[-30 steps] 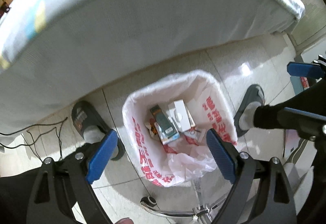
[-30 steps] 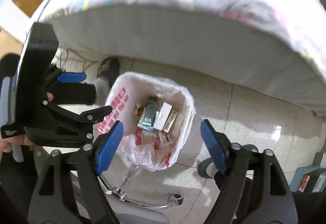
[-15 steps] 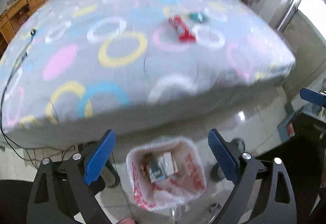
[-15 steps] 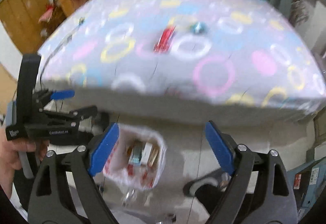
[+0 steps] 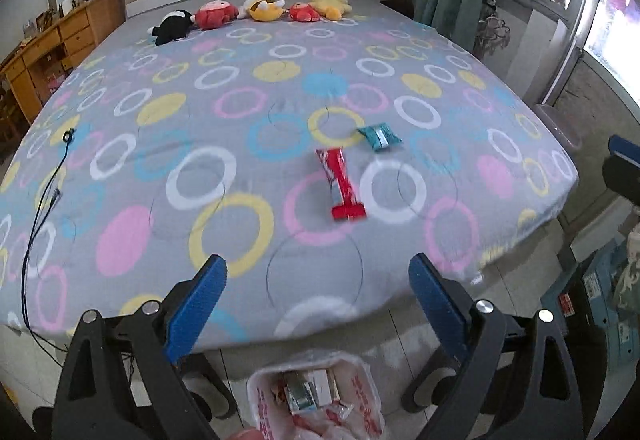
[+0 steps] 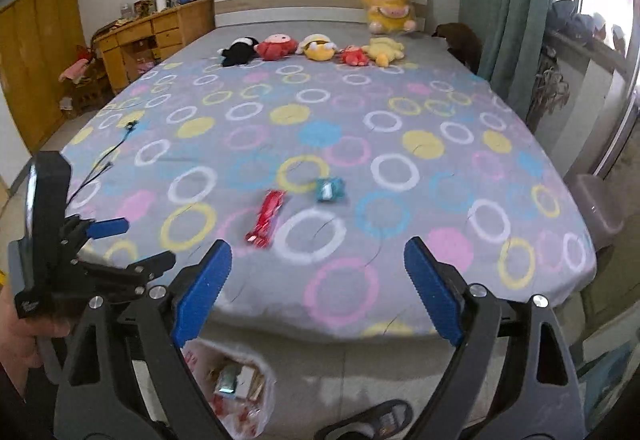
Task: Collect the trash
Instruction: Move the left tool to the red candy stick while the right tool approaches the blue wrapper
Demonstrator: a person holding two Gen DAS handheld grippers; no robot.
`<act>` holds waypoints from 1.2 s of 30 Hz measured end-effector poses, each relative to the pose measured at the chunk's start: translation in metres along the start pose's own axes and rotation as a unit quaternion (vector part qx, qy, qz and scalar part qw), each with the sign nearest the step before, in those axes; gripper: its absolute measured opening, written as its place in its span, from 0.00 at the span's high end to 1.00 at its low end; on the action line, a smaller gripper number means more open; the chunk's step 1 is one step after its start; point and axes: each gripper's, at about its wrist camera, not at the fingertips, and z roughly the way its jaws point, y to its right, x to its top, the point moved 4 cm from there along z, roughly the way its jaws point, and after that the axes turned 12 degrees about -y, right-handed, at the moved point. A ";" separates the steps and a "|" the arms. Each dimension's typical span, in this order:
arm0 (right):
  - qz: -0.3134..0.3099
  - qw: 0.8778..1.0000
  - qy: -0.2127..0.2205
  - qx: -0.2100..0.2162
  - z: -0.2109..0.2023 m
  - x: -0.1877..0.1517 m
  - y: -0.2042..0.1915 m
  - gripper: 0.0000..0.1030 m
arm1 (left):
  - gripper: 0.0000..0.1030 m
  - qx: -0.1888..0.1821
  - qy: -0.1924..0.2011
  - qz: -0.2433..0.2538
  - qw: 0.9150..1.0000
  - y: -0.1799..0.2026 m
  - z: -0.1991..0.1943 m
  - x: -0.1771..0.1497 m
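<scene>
A long red wrapper (image 5: 342, 182) and a small teal packet (image 5: 379, 136) lie on the bed's grey ringed sheet (image 5: 240, 128); both also show in the right wrist view, the red wrapper (image 6: 266, 217) and the teal packet (image 6: 329, 189). A lined trash bin (image 5: 316, 396) holding several boxes stands on the floor at the bed's foot, also in the right wrist view (image 6: 232, 388). My left gripper (image 5: 316, 304) is open and empty above the bin. My right gripper (image 6: 316, 292) is open and empty. The left gripper also appears in the right wrist view (image 6: 120, 244).
Several plush toys (image 5: 256, 10) line the headboard end. A black cable (image 5: 44, 200) trails over the bed's left side. A wooden dresser (image 6: 156, 36) stands at the left, green curtains (image 6: 504, 0) and a window at the right. Slippered feet (image 6: 368, 420) are on the floor.
Both grippers have tilted up from looking down into the bin to facing the bed top. The bin has dropped to the bottom of both views. Both stay open.
</scene>
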 end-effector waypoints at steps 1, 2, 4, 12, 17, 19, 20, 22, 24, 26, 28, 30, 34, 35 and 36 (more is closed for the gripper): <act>-0.001 1.000 -0.003 0.000 0.006 0.009 0.004 0.17 | 0.13 0.002 0.000 0.001 1.000 0.001 0.002 0.004; 0.001 1.000 -0.005 -0.001 0.008 0.014 0.009 0.17 | 0.13 0.004 -0.001 0.000 1.000 0.003 0.005 0.011; 0.002 1.000 -0.005 -0.004 0.015 0.026 0.014 0.17 | 0.13 0.004 -0.003 -0.003 1.000 0.006 0.010 0.022; -0.014 0.999 -0.029 -0.003 0.052 0.070 0.019 0.17 | 0.12 0.013 -0.022 -0.008 1.000 0.017 0.045 0.051; -0.019 0.999 -0.048 0.002 0.079 0.086 0.020 0.17 | 0.12 0.021 -0.034 -0.015 0.999 0.021 0.069 0.065; -0.019 0.998 -0.056 0.003 0.092 0.092 0.021 0.17 | 0.12 0.029 -0.038 -0.020 0.999 0.020 0.079 0.068; -0.019 0.998 -0.065 0.004 0.102 0.094 0.021 0.17 | 0.12 0.028 -0.041 -0.024 0.998 0.020 0.085 0.070; -0.020 0.997 -0.077 0.001 0.118 0.098 0.023 0.17 | 0.12 0.028 -0.048 -0.031 0.998 0.020 0.098 0.073; -0.021 0.996 -0.091 -0.006 0.138 0.101 0.025 0.17 | 0.12 0.029 -0.055 -0.035 0.997 0.021 0.109 0.075; -0.019 0.994 -0.104 -0.007 0.155 0.103 0.027 0.17 | 0.12 0.033 -0.061 -0.038 0.997 0.022 0.120 0.078; -0.014 0.993 -0.117 -0.003 0.170 0.104 0.029 0.17 | 0.12 0.034 -0.068 -0.043 0.996 0.023 0.132 0.081; -0.014 0.992 -0.129 -0.002 0.185 0.105 0.030 0.17 | 0.12 0.034 -0.072 -0.047 0.996 0.021 0.141 0.084; -0.016 0.988 -0.153 -0.002 0.214 0.110 0.030 0.17 | 0.12 0.037 -0.080 -0.056 0.995 0.016 0.159 0.091; -0.016 0.987 -0.157 -0.001 0.220 0.112 0.030 0.17 | 0.12 0.037 -0.082 -0.059 0.994 0.014 0.163 0.093; -0.016 0.987 -0.161 -0.001 0.224 0.113 0.030 0.17 | 0.12 0.037 -0.084 -0.061 0.994 0.013 0.167 0.094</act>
